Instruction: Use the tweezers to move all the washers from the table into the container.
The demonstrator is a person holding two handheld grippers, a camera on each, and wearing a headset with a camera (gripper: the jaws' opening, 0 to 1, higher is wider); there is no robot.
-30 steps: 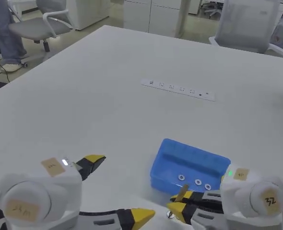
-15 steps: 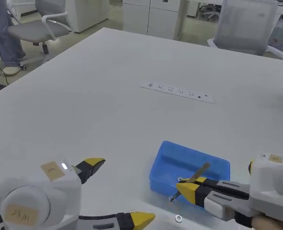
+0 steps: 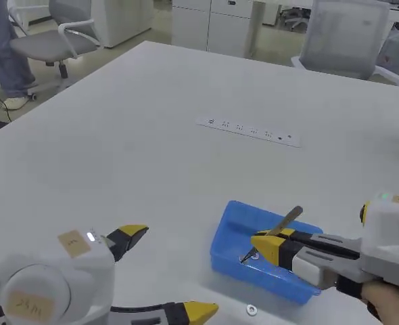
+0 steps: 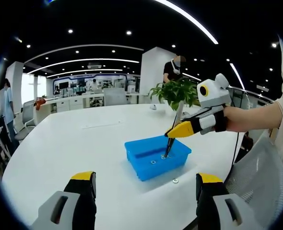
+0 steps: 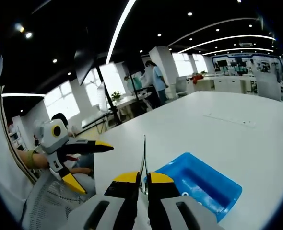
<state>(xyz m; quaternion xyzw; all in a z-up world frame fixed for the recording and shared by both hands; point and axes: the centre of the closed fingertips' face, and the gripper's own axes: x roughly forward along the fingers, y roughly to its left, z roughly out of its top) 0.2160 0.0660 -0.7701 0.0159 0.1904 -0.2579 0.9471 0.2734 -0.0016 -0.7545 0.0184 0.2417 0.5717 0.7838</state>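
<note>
Right gripper: the right gripper (image 5: 144, 179) comes in from the near right of the head view, carried in a hand (image 3: 390, 306). Its two yellow-tipped jaws are pressed together on the slim metal tweezers (image 5: 144, 152), which stand up between them in its own view.
Tweezers: they are clamped roughly at mid-length. The blunt end points up and to the far right, and the tips slant down to the left into the container, at or just above its floor. Whether a washer sits between the tips cannot be told.
Left gripper: the left gripper (image 4: 145, 181) hangs over the near left of the table with its yellow-tipped jaws spread wide. It holds nothing and touches nothing. In its own view the container lies ahead, between the two jaws and apart from them.
Container: the blue rectangular plastic container (image 3: 274, 279) is open at the top and sits flat on the near right part of the table.
Washers inside: at least two small silver metal washers (image 4: 153, 162) lie on the container floor, just beside the tweezers' tips.
Washer outside: one lone silver washer (image 3: 252, 310) lies on the table just on the near side of the container, touching neither gripper.
Table: the wide white table (image 3: 152, 135) carries a flat white power strip (image 3: 249, 131) towards the far middle.
Surroundings: a grey office chair (image 3: 57, 34) stands at the far left.
</note>
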